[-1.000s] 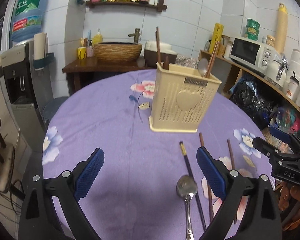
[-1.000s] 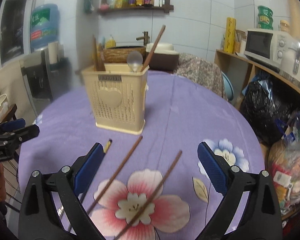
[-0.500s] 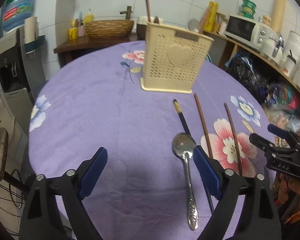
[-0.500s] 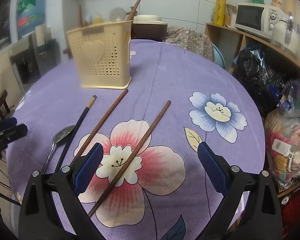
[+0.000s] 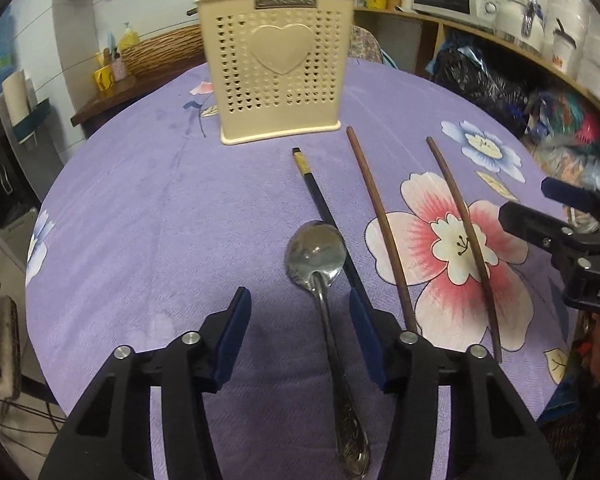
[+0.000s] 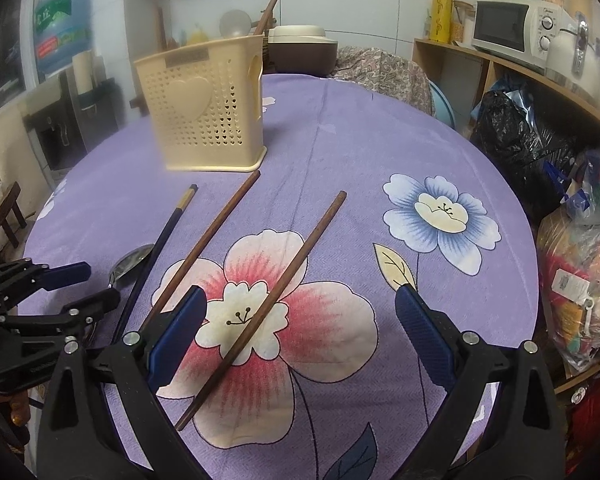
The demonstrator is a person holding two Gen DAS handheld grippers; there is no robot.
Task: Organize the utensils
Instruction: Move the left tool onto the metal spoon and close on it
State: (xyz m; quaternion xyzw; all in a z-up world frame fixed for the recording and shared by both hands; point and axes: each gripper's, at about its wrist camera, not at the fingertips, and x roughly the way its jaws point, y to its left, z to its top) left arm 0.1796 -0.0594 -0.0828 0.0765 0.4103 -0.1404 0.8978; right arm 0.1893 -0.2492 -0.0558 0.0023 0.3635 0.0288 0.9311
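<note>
1. Utensils lie loose on the purple flowered tablecloth (image 5: 140,208), in front of the cream perforated holder (image 5: 278,68) (a spoon bowl and stick ends poke out of its top).
2. From left to right: metal spoon (image 5: 324,280), dark chopstick with a gold band (image 5: 320,204) just beside the spoon's bowl, then two brown wooden chopsticks (image 5: 380,216) (image 5: 460,220) across the pink flower.
3. Left gripper (image 5: 300,336) is spread open, straddling the spoon handle without touching it.
4. Right gripper (image 6: 300,328) gapes wide over the right-hand chopstick (image 6: 284,280), grasping nothing.
</note>
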